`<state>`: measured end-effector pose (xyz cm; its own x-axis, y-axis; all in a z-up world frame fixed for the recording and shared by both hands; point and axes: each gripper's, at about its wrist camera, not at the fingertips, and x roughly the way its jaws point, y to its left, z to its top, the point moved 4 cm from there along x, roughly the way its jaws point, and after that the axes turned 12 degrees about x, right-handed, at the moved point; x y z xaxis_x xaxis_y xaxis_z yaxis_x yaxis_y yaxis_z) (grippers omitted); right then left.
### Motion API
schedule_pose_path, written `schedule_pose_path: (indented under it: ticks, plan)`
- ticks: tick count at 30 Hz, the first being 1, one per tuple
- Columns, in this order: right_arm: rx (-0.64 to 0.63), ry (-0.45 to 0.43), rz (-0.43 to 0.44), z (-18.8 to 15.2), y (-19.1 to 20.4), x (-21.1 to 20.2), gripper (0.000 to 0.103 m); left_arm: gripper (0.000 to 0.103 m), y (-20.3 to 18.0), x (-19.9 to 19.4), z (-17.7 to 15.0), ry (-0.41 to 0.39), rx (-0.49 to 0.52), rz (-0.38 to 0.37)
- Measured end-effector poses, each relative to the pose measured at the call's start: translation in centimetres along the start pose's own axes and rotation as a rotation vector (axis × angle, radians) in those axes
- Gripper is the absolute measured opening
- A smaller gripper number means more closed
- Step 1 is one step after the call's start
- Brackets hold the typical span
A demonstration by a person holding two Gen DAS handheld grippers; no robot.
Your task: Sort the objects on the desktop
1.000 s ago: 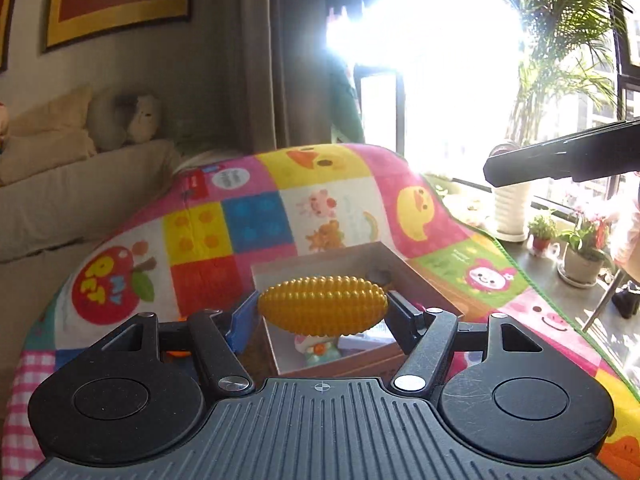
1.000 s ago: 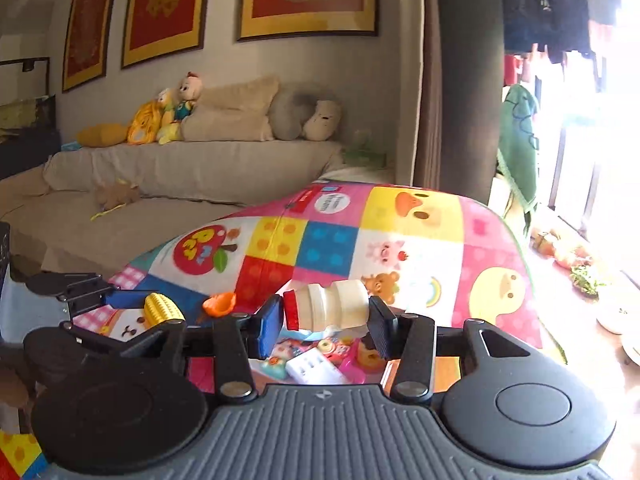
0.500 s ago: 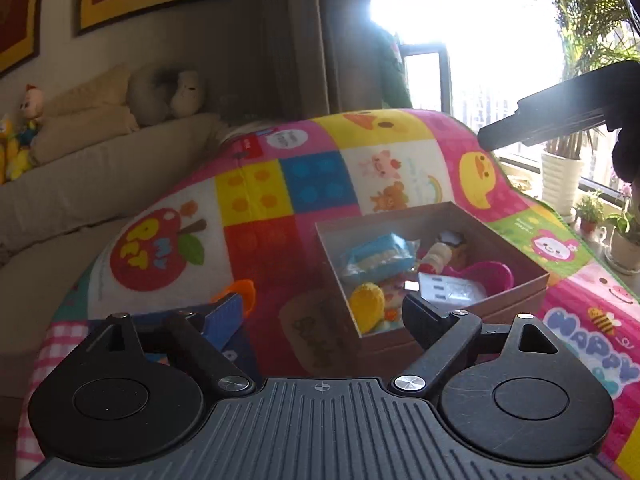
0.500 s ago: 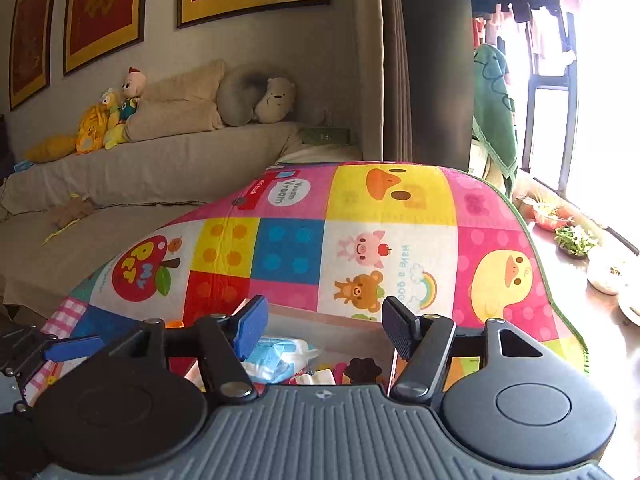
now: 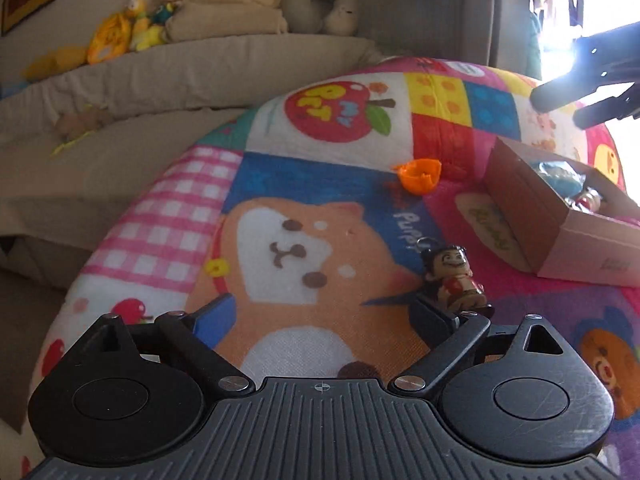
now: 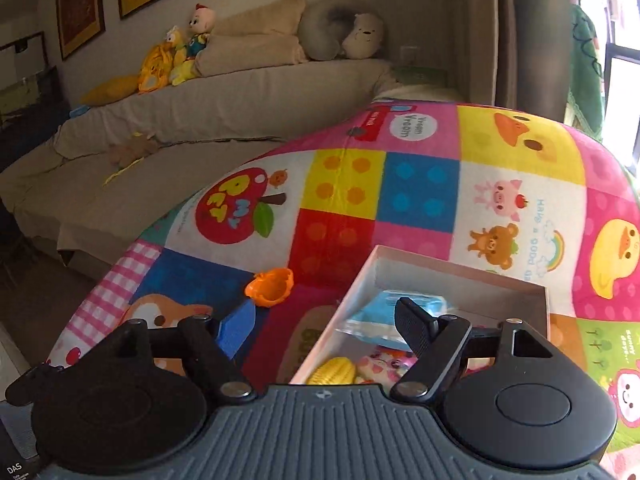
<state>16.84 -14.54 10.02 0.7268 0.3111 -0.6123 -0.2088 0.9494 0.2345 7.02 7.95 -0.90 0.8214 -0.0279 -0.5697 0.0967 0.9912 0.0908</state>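
The cardboard box (image 5: 560, 216) runs off the left wrist view's right edge, hiding most of its contents. In the right wrist view, the right gripper (image 6: 326, 326) covers the box's near part, and the yellow toy (image 6: 332, 372) shows only partly.

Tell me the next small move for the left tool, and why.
Probably shift the left tool slightly right to centre on the small figurine, then close. Its jaws are opening with nothing between them, and the figurine sits on the mat just beyond the right finger, outside the box.

Home living room, sofa (image 6: 224, 100) (plush toys (image 6: 176, 60))
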Motion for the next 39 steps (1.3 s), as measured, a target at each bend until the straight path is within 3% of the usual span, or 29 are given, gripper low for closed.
schedule_pose_path:
  ticks: [6,9,11,12,13,14,19,24,27,29,32,36,38,39]
  plan:
    - [-0.036,0.164,0.014,0.7,6.3,9.8,0.079,0.097,0.1,-0.2,-0.1,-0.042,-0.04,-0.038]
    - [-0.108,0.2,-0.109,0.6,7.3,15.6,0.079,0.098,-0.2,-0.6,-0.1,-0.073,-0.029,-0.038]
    - [-0.078,0.251,-0.182,0.5,6.6,18.5,0.079,0.098,0.0,-0.5,0.0,-0.069,-0.04,-0.05]
    - [-0.055,0.273,-0.203,0.3,6.1,19.4,0.071,0.098,0.2,-0.3,0.0,-0.063,-0.052,-0.059]
    - [-0.034,0.289,-0.217,0.2,5.7,20.0,0.055,0.098,0.5,-0.2,-0.1,-0.056,-0.067,-0.068]
    - [-0.023,0.297,-0.21,0.1,5.6,19.9,0.054,0.098,0.7,-0.1,-0.1,-0.051,-0.082,-0.074]
    - [-0.101,0.186,-0.088,-0.1,6.8,13.3,0.054,0.099,1.0,0.1,-0.2,-0.037,-0.104,-0.076]
    - [-0.089,0.16,0.053,-2.8,5.3,3.6,0.054,0.099,0.5,-0.1,-0.2,-0.037,-0.08,-0.057]
    - [-0.084,0.146,0.044,-6.5,2.8,-1.1,0.054,0.099,-0.8,-0.4,0.1,-0.043,-0.006,-0.068]
    - [-0.079,0.143,0.007,-8.8,1.0,-3.1,0.054,0.1,-2.1,-0.5,0.3,-0.033,0.038,-0.113]
    - [-0.076,0.138,-0.07,-12.3,-1.6,-4.8,0.054,0.1,-4.5,-0.1,0.5,0.0,0.068,-0.2]
    - [-0.071,0.109,-0.113,-15.4,-3.5,-6.0,0.054,0.1,-7.6,0.4,0.8,0.019,0.146,-0.214]
    - [-0.048,0.091,-0.113,-16.2,-4.1,-6.3,0.059,0.1,-8.5,0.4,1.0,0.025,0.172,-0.216]
    - [-0.037,0.081,-0.11,-16.6,-4.3,-6.5,0.071,0.1,-8.8,0.3,1.1,0.027,0.183,-0.215]
